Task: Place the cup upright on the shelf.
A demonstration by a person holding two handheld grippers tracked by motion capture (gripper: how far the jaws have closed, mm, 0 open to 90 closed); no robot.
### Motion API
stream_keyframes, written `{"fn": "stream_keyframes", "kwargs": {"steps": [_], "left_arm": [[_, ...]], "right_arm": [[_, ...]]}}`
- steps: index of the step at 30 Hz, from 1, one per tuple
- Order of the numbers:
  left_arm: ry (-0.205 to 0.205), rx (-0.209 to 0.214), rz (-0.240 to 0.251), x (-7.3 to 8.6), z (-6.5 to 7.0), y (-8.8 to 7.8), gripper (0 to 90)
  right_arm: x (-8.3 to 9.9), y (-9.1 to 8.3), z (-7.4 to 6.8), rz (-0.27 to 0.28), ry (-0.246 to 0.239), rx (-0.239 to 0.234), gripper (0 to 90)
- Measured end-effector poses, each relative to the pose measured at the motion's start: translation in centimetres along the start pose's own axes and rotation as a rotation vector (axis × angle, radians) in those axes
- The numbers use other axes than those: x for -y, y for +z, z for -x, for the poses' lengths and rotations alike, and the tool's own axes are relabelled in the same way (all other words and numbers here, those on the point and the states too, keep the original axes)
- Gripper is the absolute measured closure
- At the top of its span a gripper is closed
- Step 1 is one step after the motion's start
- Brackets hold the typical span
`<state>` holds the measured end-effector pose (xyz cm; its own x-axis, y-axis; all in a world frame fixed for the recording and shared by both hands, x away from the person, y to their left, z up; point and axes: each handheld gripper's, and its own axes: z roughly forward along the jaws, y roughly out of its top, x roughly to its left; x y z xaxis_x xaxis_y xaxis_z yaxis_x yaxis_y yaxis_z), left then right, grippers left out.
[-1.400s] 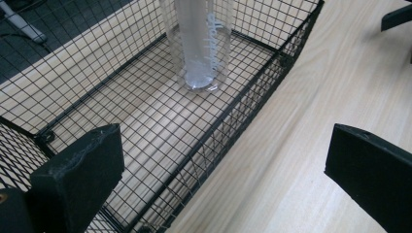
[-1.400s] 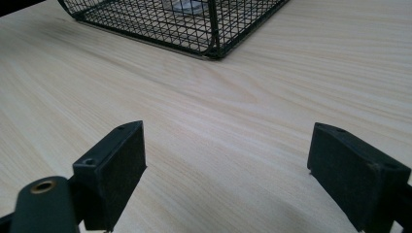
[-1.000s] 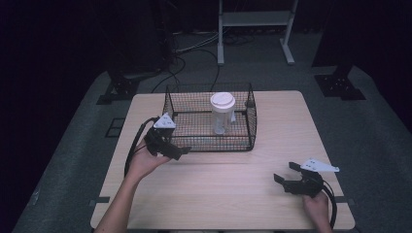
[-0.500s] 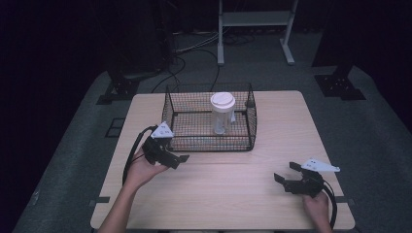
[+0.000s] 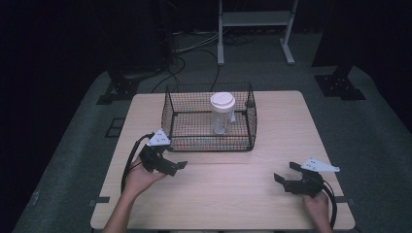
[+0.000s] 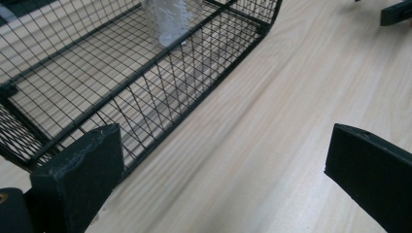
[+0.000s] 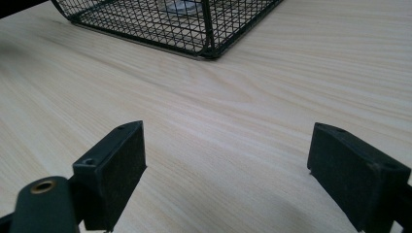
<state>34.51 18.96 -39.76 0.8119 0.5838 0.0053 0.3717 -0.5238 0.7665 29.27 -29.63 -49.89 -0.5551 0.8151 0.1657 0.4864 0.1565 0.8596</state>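
A black wire basket (image 5: 167, 116) stands at the back middle of the wooden table (image 5: 272, 126). Inside it stands an upright clear bottle with a white lid (image 5: 222, 112); its lower part (image 6: 167, 22) is visible through the mesh (image 6: 145, 92) in the left gripper view. My left gripper (image 5: 179, 166) is open, just in front of the basket's front left corner, with nothing between its jaws. My right gripper (image 5: 284, 172) rests open near the table's front right, pointing left, also holding nothing. The basket's corner (image 7: 206, 46) lies far ahead of it.
Bare wood lies between the two grippers. Beyond the table stand a white metal frame (image 5: 255, 19), black stand feet (image 5: 340, 82) and cables (image 5: 194, 46) on a grey floor mat. The other gripper's tip (image 6: 396, 12) peeks in at the top right of the left gripper view.
My left gripper has drawn back from the basket's front left corner toward the person and slightly right. The right gripper has stayed still.
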Motion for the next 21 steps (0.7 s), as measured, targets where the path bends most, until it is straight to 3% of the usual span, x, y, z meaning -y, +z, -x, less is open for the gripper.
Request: {"fn": "stream_keyframes", "kwargs": {"steps": [9,21], "left_arm": [[-0.016,0.006,0.016,1.3,0.6,0.0,0.0],[-0.007,-0.014,0.042,2.5,1.7,-0.3,0.0]], "right_arm": [[0.0,0.0,0.0,0.005,0.006,-0.004,12.9],[0.0,0.0,0.0,0.004,0.002,-0.004,12.9]]}}
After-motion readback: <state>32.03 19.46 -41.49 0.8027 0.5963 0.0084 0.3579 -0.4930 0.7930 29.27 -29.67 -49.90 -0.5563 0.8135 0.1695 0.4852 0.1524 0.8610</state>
